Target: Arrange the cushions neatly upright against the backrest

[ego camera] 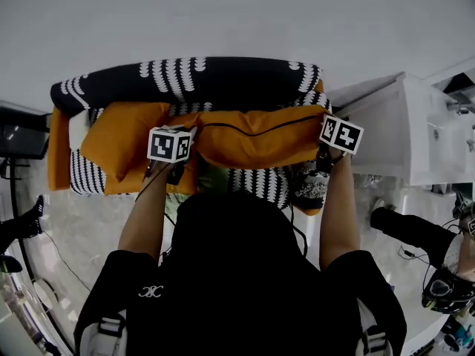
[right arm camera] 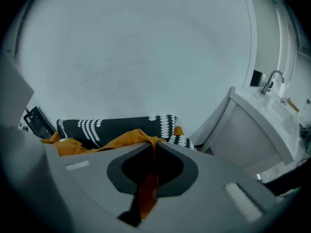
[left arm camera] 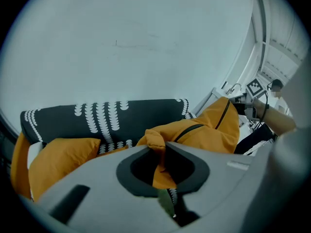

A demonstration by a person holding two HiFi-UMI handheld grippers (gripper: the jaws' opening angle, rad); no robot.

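The left gripper (left arm camera: 163, 154) is seen all but closed, w/ a bunched corner of the orange cushion (ego camera: 256, 145) pinched btwn its jaws. Fabric is squeezed at the tips and spills out beyond them. The right gripper (right arm camera: 151, 152) is likewise nearly shut, w/ the cushion's opposite end nipped btwn its jaws as a thin orange fold. The cushion is thus held at both ends and stretched lengthwise from one pair of jaws to the other. Beyond both pairs of jaws, the black-and-white backrest (ego camera: 223, 80) is seen just behind the cushion. A 2nd orange cushion (ego camera: 122, 136) is seen on the outer side of the left jaws, in front of the backrest and close beside the held one.
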